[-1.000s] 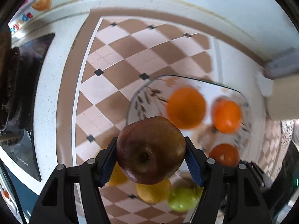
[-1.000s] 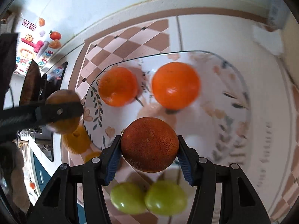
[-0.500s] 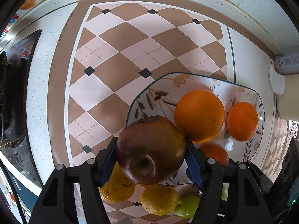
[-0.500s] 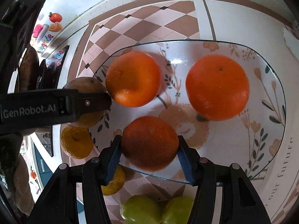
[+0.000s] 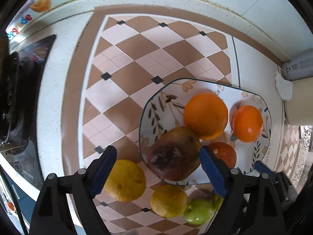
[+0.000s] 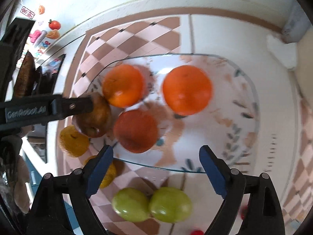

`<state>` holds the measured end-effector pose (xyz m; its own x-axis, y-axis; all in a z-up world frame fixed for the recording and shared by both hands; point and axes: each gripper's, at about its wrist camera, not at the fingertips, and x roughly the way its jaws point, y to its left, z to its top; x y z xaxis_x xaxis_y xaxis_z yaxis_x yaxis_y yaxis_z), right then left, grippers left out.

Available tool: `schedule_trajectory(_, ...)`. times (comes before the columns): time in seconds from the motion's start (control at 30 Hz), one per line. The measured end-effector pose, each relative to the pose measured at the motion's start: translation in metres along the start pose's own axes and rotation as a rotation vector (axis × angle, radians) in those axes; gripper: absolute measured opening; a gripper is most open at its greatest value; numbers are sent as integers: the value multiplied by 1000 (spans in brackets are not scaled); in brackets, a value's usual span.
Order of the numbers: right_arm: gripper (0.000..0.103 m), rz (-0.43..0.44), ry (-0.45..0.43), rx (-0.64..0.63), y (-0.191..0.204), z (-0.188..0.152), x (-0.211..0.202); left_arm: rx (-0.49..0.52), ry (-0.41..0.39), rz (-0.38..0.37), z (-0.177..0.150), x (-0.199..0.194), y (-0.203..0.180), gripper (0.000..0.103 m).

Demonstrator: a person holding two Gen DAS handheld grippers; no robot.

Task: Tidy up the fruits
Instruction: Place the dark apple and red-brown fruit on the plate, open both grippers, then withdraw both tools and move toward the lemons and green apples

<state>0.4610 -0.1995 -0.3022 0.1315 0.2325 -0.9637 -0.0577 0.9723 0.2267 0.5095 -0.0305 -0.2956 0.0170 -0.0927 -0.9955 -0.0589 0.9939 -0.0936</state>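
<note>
Left wrist: left gripper [image 5: 157, 173] jaws opening, pads clear of the dark red apple [image 5: 174, 155], which lies on plate [image 5: 156, 105] edge beside big orange [image 5: 205, 115]. Right wrist: right gripper [image 6: 156, 170] jaws opening, nothing btwn pads; dark orange [image 6: 136, 131] sits on plate [image 6: 244, 129], two green apples [image 6: 151, 204] on the mat just below it.
</note>
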Motion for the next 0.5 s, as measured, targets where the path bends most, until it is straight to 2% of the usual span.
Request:
schedule_trajectory(0.3, 92, -110, -89, 22, -16, -24, -48, 13, -109, 37, -56, -42, 4, 86)
schedule_trajectory(0.5, 92, -133, -142, 27, -14, -46, -85, 32, -189, 50, -91, -70, 7, 86)
